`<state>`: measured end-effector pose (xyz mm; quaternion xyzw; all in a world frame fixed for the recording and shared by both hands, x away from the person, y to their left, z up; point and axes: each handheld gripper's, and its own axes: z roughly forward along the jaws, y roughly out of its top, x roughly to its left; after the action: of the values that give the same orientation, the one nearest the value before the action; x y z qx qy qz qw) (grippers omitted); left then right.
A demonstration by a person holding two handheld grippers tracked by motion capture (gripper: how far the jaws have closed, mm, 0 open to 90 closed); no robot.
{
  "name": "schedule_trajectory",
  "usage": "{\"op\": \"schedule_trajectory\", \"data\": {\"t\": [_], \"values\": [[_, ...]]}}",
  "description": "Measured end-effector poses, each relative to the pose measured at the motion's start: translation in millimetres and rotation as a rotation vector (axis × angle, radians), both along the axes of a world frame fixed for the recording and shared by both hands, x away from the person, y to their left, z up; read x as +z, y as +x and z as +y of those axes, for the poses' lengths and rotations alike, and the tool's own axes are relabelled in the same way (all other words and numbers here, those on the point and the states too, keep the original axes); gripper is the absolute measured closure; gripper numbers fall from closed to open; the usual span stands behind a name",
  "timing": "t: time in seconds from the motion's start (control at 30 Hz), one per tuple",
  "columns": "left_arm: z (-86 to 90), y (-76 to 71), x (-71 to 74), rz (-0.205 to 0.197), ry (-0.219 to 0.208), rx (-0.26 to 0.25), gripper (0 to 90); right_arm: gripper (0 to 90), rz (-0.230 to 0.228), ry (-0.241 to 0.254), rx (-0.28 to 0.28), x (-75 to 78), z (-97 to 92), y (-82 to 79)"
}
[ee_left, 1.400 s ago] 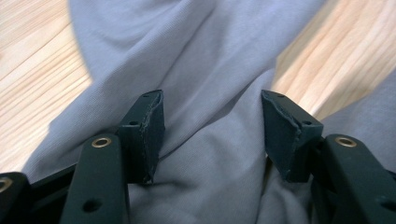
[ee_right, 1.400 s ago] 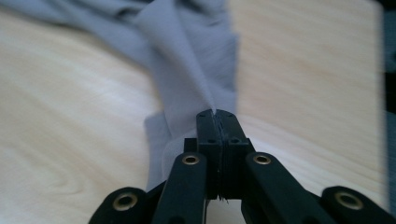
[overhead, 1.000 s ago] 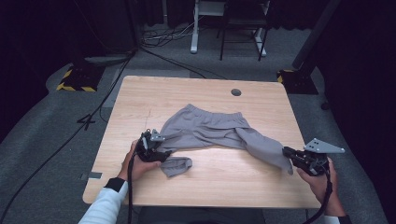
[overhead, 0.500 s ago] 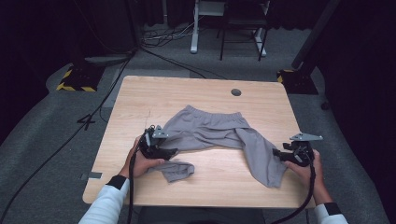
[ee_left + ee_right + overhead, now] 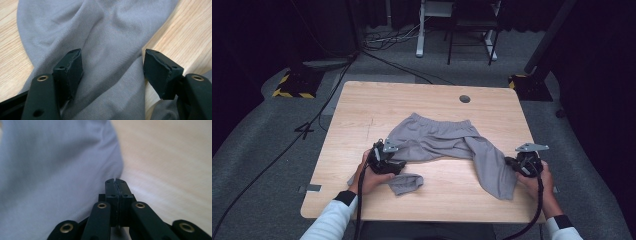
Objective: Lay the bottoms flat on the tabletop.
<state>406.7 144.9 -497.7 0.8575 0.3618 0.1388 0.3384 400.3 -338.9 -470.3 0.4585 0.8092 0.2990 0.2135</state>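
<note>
Grey trousers (image 5: 437, 140) lie spread on the wooden table (image 5: 377, 105), waistband to the far side. One leg is folded back at the near left (image 5: 404, 182); the other runs to the near right (image 5: 499, 175). My left gripper (image 5: 398, 165) is open over the left leg. In the left gripper view its jaws (image 5: 112, 70) straddle a fold of the cloth (image 5: 107, 37); they have just been closing a little and the pads do not press it. My right gripper (image 5: 511, 164) sits at the right leg's edge. Its jaws (image 5: 116, 182) have just closed tip to tip, the cloth (image 5: 50, 170) beside them.
A round cable hole (image 5: 464, 98) is in the table's far right part. Beyond the table stand a white desk frame (image 5: 419, 30) and a yellow-black striped base (image 5: 292, 85) on grey carpet. A cable (image 5: 302, 135) runs across the floor at the left.
The right leg, held out past the table's right side a second ago, now lies flat on the table. My right gripper moved in and down, opened, then shut. The left gripper shifted slightly right.
</note>
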Motion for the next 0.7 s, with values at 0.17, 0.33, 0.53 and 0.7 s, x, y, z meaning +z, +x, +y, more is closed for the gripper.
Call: {"op": "schedule_trajectory", "data": {"t": [0.17, 0.33, 0.53, 0.7], "values": [[-6.5, 1.0, -0.3, -0.009, 0.001, 0.029, 32.1, 88.8, -0.126, 0.050, 0.031, 35.4, 6.6, -5.7], [-8.0, -0.1, -1.2, -0.013, -0.008, 0.052, 32.8, 88.8, -0.175, 0.074, 0.274, 68.0, 55.0, -38.0], [-8.3, -0.5, -1.5, -0.015, -0.010, 0.056, 32.8, 88.5, -0.124, 0.019, 0.542, 64.0, 127.2, -72.7], [-8.4, -0.9, -1.5, -0.014, -0.011, 0.057, 32.7, 82.4, -0.005, -0.011, 0.706, 32.0, 181.8, -91.9]]}}
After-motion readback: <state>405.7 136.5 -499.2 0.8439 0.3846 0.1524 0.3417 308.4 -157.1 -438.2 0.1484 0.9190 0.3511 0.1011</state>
